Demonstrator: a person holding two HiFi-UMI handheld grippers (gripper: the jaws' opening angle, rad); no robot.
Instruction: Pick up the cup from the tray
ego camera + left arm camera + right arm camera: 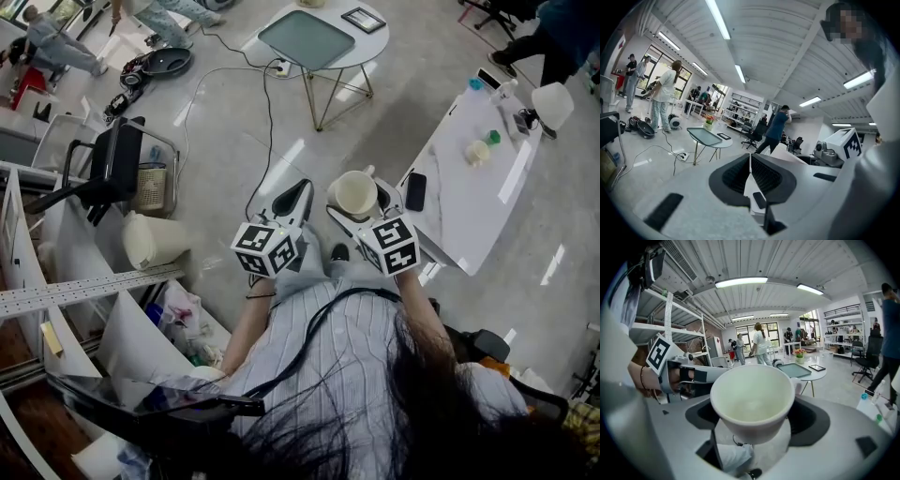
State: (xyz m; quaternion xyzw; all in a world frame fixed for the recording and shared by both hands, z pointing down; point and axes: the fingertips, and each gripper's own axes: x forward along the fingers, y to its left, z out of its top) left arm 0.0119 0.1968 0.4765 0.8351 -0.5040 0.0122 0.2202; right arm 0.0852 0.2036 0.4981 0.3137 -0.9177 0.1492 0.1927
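Nearest, in the right gripper: a cream-white, round ceramic cup with a small handle, upright, mouth upward, nothing visible inside. Jaws parted to the cup's width and pressed against its lower sides, one dark pad on each flank, handle turned to the far side. Cup held aloft, touching no surface, above the pale glossy floor just off the near end of a long white tabletop.

Next to it on the left: the left gripper, jaws brought fully together, ribbed black pads face to face, nothing between them. Near the right gripper but apart from it, each with its black-and-white marker cube toward the person's striped shirt.

On the long white tabletop: a flat black phone at the near end, close beside the held cup. Further along, a small cream item and a small green item, both too small to identify.

Farther out on the floor: a round white tabletop on slim metal legs, carrying a flat grey-green rectangular tray, well apart from the cup, and a small dark-framed rectangle at its far edge. Just left of those legs, a white power strip with a black cable. Off to the left, a white lidded bin and a black office chair.
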